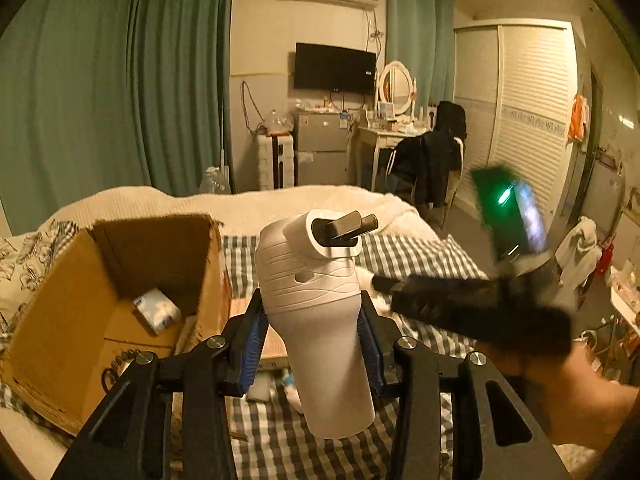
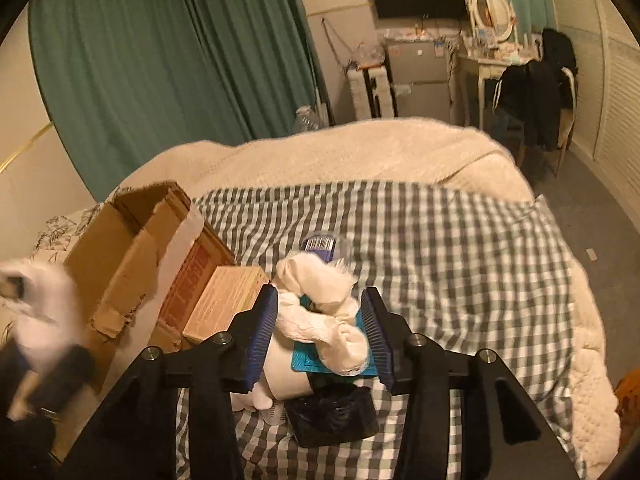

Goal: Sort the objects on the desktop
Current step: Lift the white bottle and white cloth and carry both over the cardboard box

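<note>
While the cardboard box (image 1: 116, 300) sits open at the left edge of the bed (image 2: 460, 248), with one small white packet (image 1: 157, 310) lying on its floor, the sorting looks only begun. Just right of the box, the left claw (image 1: 312, 340) is clenched on a white hair dryer (image 1: 316, 300), its blue pads pressed to either side of the body, the plug end pointing up and away. The dryer is held in the air above the checked cover, beside the box and not yet over its opening.

Further right, a small wooden box (image 2: 224, 300) lies against the carton's side, and next to it the leftover pile: a white plush toy (image 2: 320, 308) draped over a teal card (image 2: 340, 364), a barcoded purple item (image 2: 318, 244) behind, and a dark object (image 2: 332, 412) in front. The right claw (image 2: 322, 340) is released, its pads spread on either side of the plush without pressing it.

My worry is the dryer: it is smooth, tapered and gripped low, so it could rotate or slide out during the swing leftward, or strike the raised flap and tip the carton. On the right, closing now could pinch the plush together with the card, dragging both.
</note>
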Tool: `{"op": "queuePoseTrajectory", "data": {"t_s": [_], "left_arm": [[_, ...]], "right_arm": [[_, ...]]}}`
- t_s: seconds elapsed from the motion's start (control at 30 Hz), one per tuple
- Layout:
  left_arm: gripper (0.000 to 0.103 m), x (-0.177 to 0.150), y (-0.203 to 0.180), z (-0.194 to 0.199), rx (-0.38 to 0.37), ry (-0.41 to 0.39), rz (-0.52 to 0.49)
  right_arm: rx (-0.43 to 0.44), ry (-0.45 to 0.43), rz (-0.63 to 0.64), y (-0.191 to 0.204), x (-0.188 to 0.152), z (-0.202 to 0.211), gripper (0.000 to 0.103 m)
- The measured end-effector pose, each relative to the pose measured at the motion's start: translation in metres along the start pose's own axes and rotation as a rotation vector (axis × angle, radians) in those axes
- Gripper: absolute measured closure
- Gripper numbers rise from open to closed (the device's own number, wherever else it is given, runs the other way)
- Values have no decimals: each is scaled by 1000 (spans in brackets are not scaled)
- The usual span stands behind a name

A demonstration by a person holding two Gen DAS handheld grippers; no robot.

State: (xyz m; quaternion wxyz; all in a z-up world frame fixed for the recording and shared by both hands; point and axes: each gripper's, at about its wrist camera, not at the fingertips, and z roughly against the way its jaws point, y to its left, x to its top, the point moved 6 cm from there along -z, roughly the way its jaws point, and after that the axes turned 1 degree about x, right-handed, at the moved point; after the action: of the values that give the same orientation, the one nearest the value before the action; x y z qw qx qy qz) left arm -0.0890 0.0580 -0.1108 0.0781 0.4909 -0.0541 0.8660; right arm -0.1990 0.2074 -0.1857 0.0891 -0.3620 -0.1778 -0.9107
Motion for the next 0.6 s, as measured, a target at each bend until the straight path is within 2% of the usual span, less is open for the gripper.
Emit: {"op": "queuePoseTrajectory", "data": {"t_s": [0.03,0.1,0.23,0.27,0.3,0.33,0.37,0.4,0.6], "left_arm": [[60,4,2,3,-2,-6,1],[60,10,5,8,-3,-19,-6],[60,20,13,15,2,-40,-33],[60,22,15,16,3,-44,-36],[60,25,17,18,3,-49,-37],[60,29,20,19,1,-55,-36],[60,31,22,20,1,-59,-34],[60,33,25,20,0,-64,-32],[60,44,43,27,-8,-89,-14]], "right_arm": [[3,10,-10,0,-1,-5,53],[27,38,-49,2,0,-21,38],[47,111,-85,5,-2,-49,36],[31,144,-75,7,-5,-57,42],[4,166,-56,8,-8,-61,55],[-25,174,-36,9,-10,-63,75],[-24,169,-18,11,-10,-61,78],[-13,166,-11,13,-9,-60,90],[3,70,-29,17,0,-33,92]]}}
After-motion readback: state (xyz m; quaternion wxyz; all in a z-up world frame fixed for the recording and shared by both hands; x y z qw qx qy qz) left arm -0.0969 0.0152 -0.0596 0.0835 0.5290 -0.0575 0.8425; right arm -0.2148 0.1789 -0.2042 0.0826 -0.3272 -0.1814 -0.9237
